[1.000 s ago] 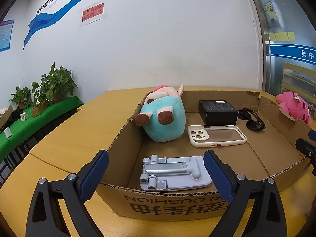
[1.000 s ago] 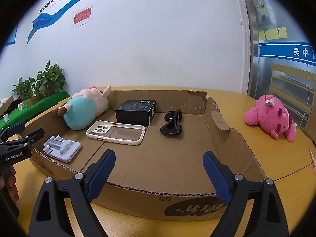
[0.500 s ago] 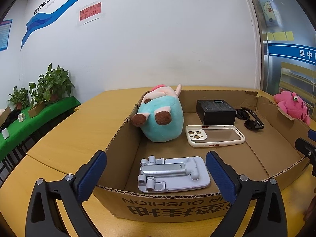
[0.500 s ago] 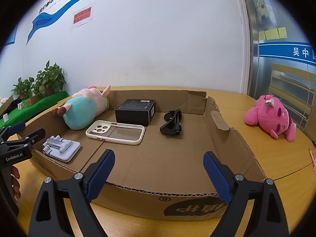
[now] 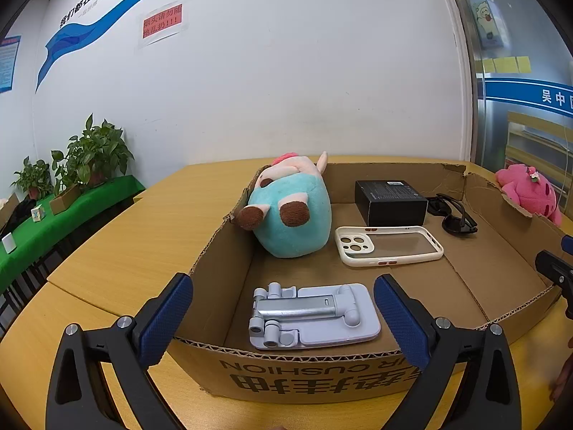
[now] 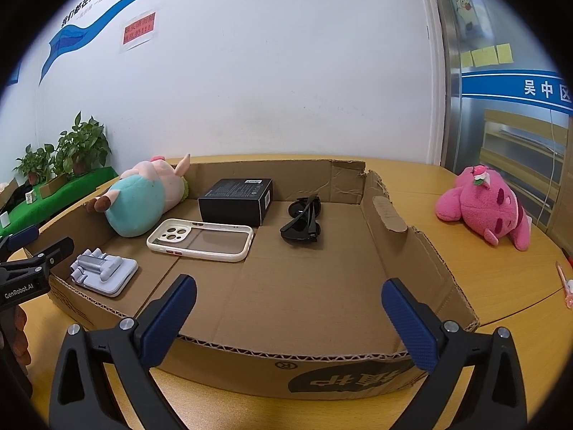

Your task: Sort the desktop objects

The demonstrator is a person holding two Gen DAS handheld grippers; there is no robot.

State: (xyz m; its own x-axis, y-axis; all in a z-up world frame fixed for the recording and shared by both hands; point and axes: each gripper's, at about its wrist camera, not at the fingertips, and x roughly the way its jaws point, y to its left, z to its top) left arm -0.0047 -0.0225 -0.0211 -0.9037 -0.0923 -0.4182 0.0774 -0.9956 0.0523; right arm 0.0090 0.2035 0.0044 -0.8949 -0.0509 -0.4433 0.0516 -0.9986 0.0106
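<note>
Both grippers, left gripper (image 5: 283,313) and right gripper (image 6: 288,313), gape empty (right's jaws just widened); cardboard box (image 6: 390,222) holds five things, one pink plush (image 6: 481,206) outside.

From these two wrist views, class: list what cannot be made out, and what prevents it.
- Teal plush pig, left view: face turned away.
- Black box label, right view: print too small.
- Pink pen, right view: cut by the fisheye edge.
- Red wall notice, left view: characters blurred.
</note>
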